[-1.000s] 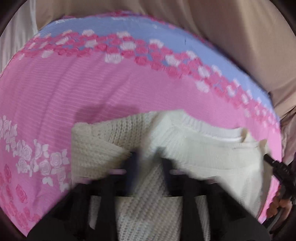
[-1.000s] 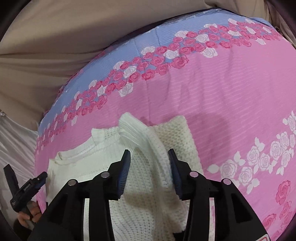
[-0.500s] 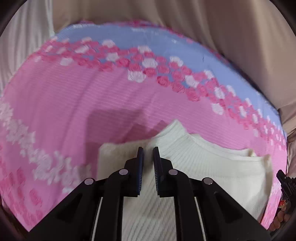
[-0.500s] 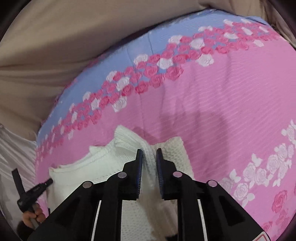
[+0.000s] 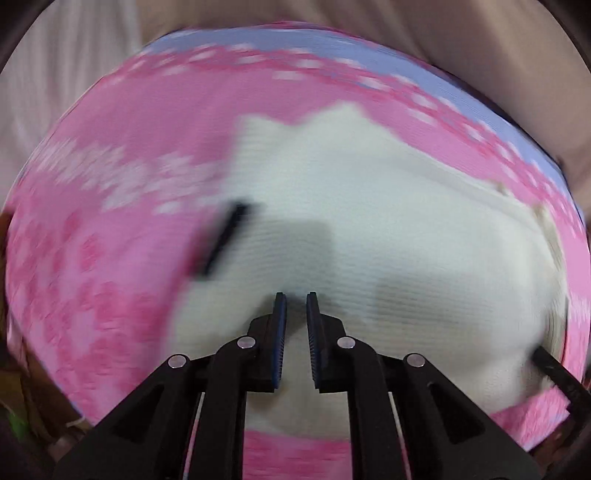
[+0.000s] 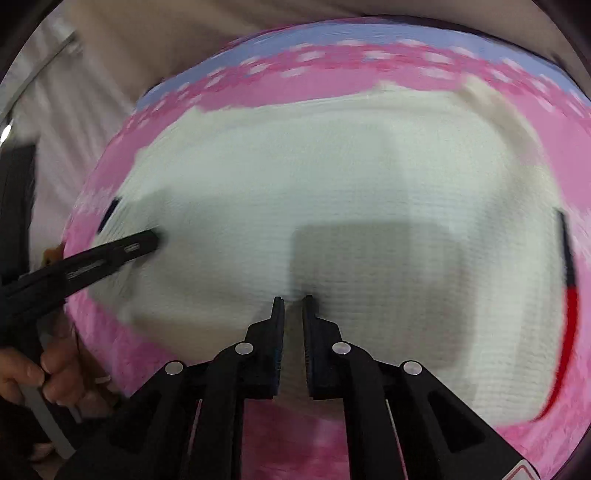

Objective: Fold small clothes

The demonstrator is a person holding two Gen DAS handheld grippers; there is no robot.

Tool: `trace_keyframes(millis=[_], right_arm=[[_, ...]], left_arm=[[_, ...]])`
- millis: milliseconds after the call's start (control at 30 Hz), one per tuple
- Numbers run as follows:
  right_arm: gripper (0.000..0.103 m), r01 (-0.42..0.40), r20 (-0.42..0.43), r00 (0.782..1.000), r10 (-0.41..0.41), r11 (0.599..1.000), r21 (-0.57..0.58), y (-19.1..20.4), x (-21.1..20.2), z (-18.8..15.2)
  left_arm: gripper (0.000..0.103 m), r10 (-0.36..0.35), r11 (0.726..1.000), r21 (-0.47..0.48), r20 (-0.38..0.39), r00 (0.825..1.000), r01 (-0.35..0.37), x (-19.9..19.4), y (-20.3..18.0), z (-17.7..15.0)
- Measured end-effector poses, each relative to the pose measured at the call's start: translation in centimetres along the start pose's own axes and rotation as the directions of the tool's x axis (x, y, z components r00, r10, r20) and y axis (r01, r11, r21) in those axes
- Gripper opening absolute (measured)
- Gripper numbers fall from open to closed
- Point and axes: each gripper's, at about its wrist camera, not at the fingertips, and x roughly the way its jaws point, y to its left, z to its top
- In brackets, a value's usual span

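A cream knit sweater [image 5: 388, 221] lies on the pink rose-print sheet [image 5: 129, 140] and fills most of both views. My left gripper [image 5: 294, 295] is shut, with a fold of the sweater pinched between its pads. My right gripper [image 6: 293, 299] has its jaws closing, and cream knit sits in the narrow gap between them. In the right wrist view the left gripper [image 6: 147, 243] reaches in from the left over the sweater's edge, held by a hand [image 6: 44, 369]. Part of the right gripper [image 5: 550, 365] shows at the lower right of the left wrist view. Both views are motion-blurred.
The sheet has a blue band [image 6: 332, 33] along its far edge, with beige bedding [image 6: 184, 44] beyond it. A blurred dark strip [image 5: 225, 240] lies at the sweater's left edge. A black and red strip [image 6: 569, 295] curves along the sweater's right side.
The right jaws have closed from wide open onto the knit. Both grippers have swept across the bed, and the sweater now fills far more of each view.
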Motion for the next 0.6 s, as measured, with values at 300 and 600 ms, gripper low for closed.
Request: trace_keyframes(millis=[300, 600], right_arm=[[0.01, 0.022, 0.11, 0.991, -0.07, 0.922, 0.387, -13.5, -6.3, -4.4], [0.08, -0.023, 0.141, 0.988, -0.056, 0.863, 0.505, -14.6, -5.1, -6.6]], left_arm=[[0.049, -0.111, 0.987, -0.114, 0.046, 0.993, 0.116, -2.9, 2.7, -1.5], [0.083, -0.12, 0.898, -0.429, -0.02, 0.993, 0.1, -0.1, 7.4, -5.3]])
